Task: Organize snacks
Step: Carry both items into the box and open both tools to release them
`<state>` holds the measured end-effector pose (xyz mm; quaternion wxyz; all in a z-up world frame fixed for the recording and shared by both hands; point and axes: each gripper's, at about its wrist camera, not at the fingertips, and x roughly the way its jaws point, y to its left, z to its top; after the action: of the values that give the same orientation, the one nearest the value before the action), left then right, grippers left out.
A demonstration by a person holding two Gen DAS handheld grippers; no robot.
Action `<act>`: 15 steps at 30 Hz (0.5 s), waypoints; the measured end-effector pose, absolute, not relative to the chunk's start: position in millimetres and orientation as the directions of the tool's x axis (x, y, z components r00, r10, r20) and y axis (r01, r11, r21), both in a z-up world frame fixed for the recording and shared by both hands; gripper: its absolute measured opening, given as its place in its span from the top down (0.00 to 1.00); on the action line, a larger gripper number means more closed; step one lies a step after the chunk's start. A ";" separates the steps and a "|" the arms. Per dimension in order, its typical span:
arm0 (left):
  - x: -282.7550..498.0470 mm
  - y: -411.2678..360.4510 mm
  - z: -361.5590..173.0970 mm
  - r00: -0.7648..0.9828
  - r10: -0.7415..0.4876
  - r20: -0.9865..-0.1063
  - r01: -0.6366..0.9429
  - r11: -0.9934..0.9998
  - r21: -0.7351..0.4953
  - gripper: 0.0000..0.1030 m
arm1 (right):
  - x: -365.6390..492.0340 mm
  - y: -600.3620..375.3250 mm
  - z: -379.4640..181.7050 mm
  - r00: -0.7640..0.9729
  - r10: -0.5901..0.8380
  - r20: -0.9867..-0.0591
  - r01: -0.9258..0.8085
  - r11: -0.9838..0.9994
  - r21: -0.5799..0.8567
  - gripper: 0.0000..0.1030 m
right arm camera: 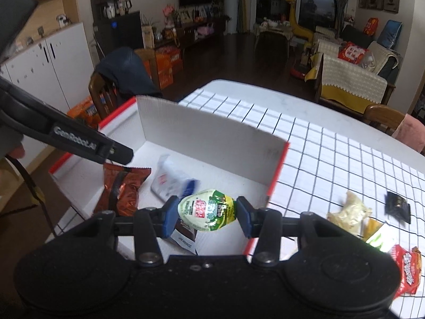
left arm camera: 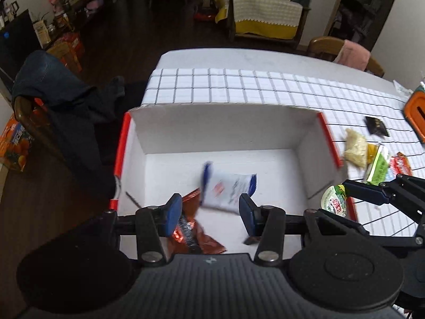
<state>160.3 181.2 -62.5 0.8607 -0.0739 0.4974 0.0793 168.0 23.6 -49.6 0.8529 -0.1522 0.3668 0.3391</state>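
The right tool (right arm camera: 207, 214) grips a green-and-white pouch (right arm camera: 207, 210) between its pads, poised over the near right corner of the box (right arm camera: 212, 138) and above its rim. The left tool (left arm camera: 211, 212) hangs wide open with nothing in it, above the box floor, where a blue-white packet (left arm camera: 228, 188) and a brown wrapper (left arm camera: 202, 242) lie. The hold on the rounded, glossy pouch looks narrow, so it may squirt out sideways. Let go this close to the red edge, it could catch the wall and fall onto the worktop (right arm camera: 332, 159), beside the snacks (right arm camera: 350, 212) waiting there. The two tools are near each other and might collide over the box.
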 end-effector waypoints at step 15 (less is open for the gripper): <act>144.4 203.1 -94.7 0.438 0.040 -0.898 -0.237 0.969 -0.072 0.55 | 195.1 80.6 -97.0 0.417 0.388 -0.822 -0.724 0.689 -0.042 0.55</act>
<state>144.4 203.1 -94.7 0.8428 -0.0940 0.5236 0.0823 195.1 80.6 -97.0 0.8176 -0.2001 0.4195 0.3399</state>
